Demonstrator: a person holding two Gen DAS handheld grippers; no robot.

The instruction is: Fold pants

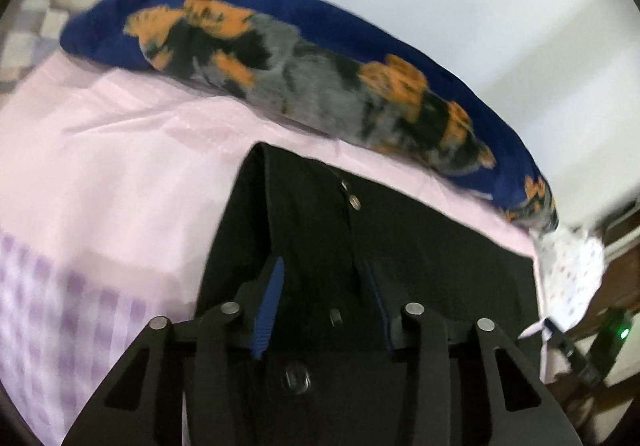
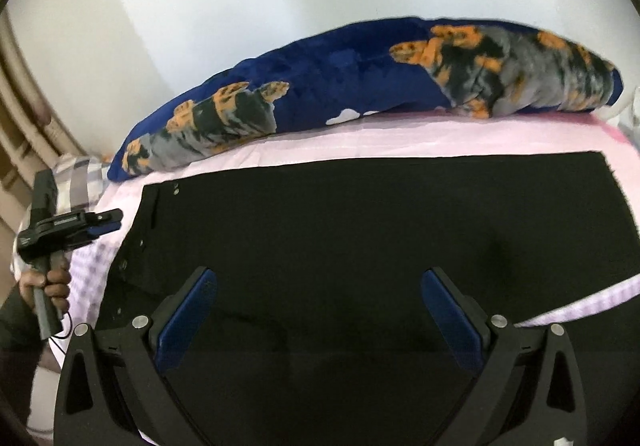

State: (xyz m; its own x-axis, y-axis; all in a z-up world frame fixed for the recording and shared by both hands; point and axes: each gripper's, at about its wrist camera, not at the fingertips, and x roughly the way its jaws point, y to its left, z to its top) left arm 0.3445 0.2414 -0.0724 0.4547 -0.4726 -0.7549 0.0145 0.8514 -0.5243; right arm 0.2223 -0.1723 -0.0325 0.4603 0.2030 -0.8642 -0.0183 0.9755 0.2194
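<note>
Taking the black pants (image 2: 360, 230) as your landmark and going left to right: your left claw (image 2: 102, 224), seen from the right wrist camera, hangs just off their left edge, where the waistband (image 2: 150, 214) with its small metal buttons lies, and your hand (image 2: 48, 282) grips its handle below. From its own camera that left claw (image 1: 320, 298) looks along the waistband end, its blue pads partly closed with dark cloth lying between them; whether the pads actually press the cloth you cannot tell, because the black fabric swallows the detail. Your right claw (image 2: 320, 310) hovers over the near middle of the pants with its jaws spread wide, holding nothing. The pants lie flat on the pink bedsheet (image 2: 400, 138), apparently already doubled leg over leg into one broad dark panel, so the lengthwise fold looks done and the crosswise folds look still to come; that is a judgement. Behind the pants, a blue blanket (image 2: 340, 74) with orange and grey print runs along the wall. The left camera alone shows the raised fold at the waistband (image 1: 260, 154) and the buttons (image 1: 354, 201) up close; the right camera alone shows the far right end of the pants and your left claw from outside.
</note>
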